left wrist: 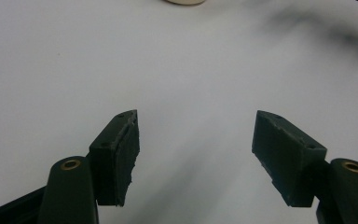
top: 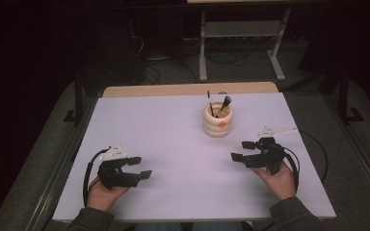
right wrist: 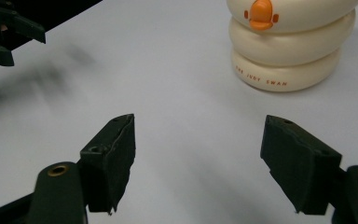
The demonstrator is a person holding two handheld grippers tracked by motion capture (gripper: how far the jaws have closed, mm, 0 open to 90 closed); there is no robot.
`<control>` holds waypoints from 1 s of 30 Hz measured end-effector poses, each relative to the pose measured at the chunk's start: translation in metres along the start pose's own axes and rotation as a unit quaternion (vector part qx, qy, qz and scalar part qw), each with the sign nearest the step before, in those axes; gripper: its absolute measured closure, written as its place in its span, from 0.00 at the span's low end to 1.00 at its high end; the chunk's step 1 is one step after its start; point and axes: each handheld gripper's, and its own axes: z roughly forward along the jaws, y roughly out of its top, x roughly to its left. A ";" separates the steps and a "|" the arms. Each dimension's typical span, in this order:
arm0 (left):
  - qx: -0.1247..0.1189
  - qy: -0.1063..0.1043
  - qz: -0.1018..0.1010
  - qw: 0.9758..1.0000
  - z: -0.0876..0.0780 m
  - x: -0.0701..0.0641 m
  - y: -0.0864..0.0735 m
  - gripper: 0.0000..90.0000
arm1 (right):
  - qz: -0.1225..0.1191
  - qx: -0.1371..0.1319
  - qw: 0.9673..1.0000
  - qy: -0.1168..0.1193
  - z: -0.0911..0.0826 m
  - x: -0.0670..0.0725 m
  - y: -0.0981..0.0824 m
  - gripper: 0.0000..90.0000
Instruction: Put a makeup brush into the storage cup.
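High view: left gripper (top: 139,167) is held at lower left, right gripper (top: 244,150) at lower right, both jaws spread with nothing pinched. Cream ringed holder (top: 218,121) with brushes (top: 224,104) is seen upright at upper centre on the white table (top: 183,154), apart from both grippers.

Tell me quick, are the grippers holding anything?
Left gripper: open, holding nothing.
Right gripper: open, holding nothing.
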 end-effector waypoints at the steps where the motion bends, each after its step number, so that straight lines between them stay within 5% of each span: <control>1: 0.001 0.001 0.000 1.000 0.000 0.000 0.000 0.35 | -0.002 -0.001 1.000 -0.001 -0.001 0.000 -0.002 0.28; 30: 0.021 0.010 0.006 1.000 0.002 -0.004 -0.018 0.31 | 0.007 -0.003 1.000 0.006 -0.013 0.009 -0.040 0.24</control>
